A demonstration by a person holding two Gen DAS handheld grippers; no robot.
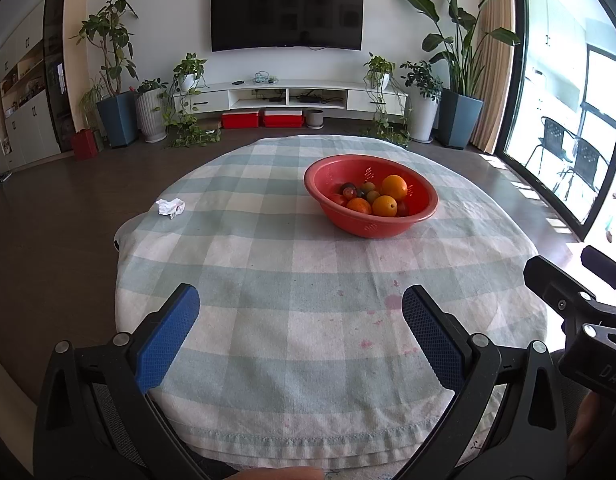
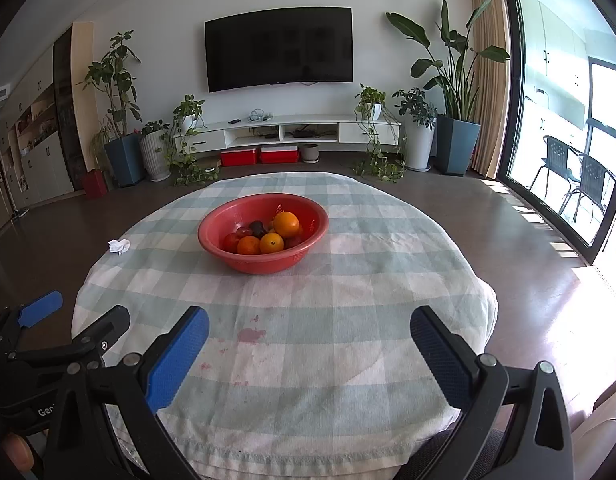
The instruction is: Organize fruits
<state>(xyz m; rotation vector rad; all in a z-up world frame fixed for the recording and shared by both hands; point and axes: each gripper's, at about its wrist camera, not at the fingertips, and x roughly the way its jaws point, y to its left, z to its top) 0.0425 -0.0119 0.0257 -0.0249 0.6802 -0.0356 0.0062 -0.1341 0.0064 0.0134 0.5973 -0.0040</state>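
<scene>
Checked tablecloth fills the left wrist view; the left gripper gapes wide, holding nothing, well short of the red bowl of oranges. Right wrist view: the right gripper is likewise wide and bare, the bowl ahead mid-table.

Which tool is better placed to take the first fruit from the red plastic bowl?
Probably the right tool: in its view the red plastic bowl lies almost straight ahead. From the left tool, the bowl sits off to the right. Both are open and empty.

We count one bowl, three oranges, several smaller dark fruits, one tissue ahead.
</scene>
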